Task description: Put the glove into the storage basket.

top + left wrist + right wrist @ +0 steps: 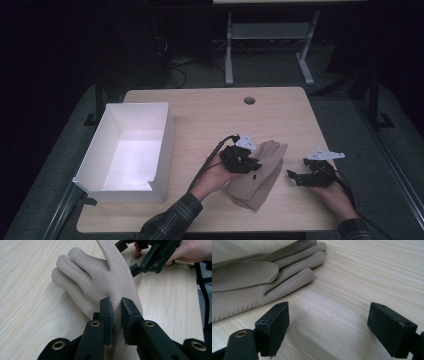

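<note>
The person's left forearm, in a plaid sleeve (172, 220), reaches in from the bottom edge and angles up and rightward, the hand wrapped around the left tool (251, 165), which lies low over the middle of a beige glove (260, 175). In the left tool's own view its jaws stand narrow, pinching a raised fold of the glove's fabric (116, 303) near the back of the palm. The glove lies flat on the wooden bench (200, 115), right of centre, its fingers pointing toward the far edge. The right hand (335, 192) rests on the bench just right of the glove, holding the right tool (292, 175) level and pointed leftward at the glove, jaws wide with bare wood between them. A white open box (165, 145) stands at the bench's left. No readable writing shows.
</note>
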A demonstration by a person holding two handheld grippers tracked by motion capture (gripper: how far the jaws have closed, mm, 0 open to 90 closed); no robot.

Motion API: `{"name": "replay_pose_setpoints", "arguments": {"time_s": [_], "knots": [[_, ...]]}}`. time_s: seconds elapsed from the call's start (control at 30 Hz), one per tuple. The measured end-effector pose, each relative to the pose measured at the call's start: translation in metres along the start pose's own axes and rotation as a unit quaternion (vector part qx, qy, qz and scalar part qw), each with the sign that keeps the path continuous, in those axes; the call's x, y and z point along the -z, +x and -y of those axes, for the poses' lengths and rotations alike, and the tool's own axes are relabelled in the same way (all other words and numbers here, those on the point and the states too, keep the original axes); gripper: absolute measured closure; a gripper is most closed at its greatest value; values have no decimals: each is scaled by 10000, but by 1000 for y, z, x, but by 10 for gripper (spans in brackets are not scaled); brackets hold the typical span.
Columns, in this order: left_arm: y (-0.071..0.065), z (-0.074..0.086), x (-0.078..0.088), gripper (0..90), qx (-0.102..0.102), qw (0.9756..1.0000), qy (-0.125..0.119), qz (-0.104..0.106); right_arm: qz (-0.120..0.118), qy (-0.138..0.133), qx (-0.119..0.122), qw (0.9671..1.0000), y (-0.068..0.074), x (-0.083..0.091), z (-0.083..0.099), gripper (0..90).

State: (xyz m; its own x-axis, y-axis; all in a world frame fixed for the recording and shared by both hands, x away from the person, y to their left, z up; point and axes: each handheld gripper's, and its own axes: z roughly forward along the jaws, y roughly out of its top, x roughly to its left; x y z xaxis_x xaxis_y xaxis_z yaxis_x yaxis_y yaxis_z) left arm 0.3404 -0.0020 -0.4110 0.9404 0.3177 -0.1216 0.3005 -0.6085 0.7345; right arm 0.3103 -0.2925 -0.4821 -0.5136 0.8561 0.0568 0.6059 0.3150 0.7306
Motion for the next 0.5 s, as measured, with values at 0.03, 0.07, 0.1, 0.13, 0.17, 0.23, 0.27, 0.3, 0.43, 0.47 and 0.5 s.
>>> {"name": "replay_pose_setpoints", "arguments": {"time_s": [0.03,0.07,0.1,0.13,0.17,0.23,0.27,0.3,0.43,0.47,0.5], "knots": [[1,1,-2,793,-8,10000,22,15,-6,-1,-10,10000,0,0,0,174],[1,1,-4,793,27,10000,55,31,-7,0,-9,10000,0,0,0,173],[1,2,-6,793,15,9999,114,33,-4,-3,0,10000,0,0,0,173],[1,3,-8,792,33,9999,160,53,1,-1,4,10000,0,0,0,173],[2,3,-9,791,87,9998,150,57,0,-2,9,10000,0,0,0,174],[4,5,-11,788,165,9997,162,100,2,-1,14,10000,0,0,0,173],[5,6,-12,786,195,9996,168,120,3,-1,14,10000,0,0,0,173],[6,7,-12,784,227,9995,161,139,4,-1,15,10000,0,0,0,173],[8,8,-14,765,359,9991,100,207,0,-2,11,10000,0,0,0,173],[8,8,-14,765,362,9990,98,223,0,-2,11,10000,0,0,0,173],[7,8,-14,762,358,9990,95,248,0,-1,10,10000,0,0,0,173]]}}
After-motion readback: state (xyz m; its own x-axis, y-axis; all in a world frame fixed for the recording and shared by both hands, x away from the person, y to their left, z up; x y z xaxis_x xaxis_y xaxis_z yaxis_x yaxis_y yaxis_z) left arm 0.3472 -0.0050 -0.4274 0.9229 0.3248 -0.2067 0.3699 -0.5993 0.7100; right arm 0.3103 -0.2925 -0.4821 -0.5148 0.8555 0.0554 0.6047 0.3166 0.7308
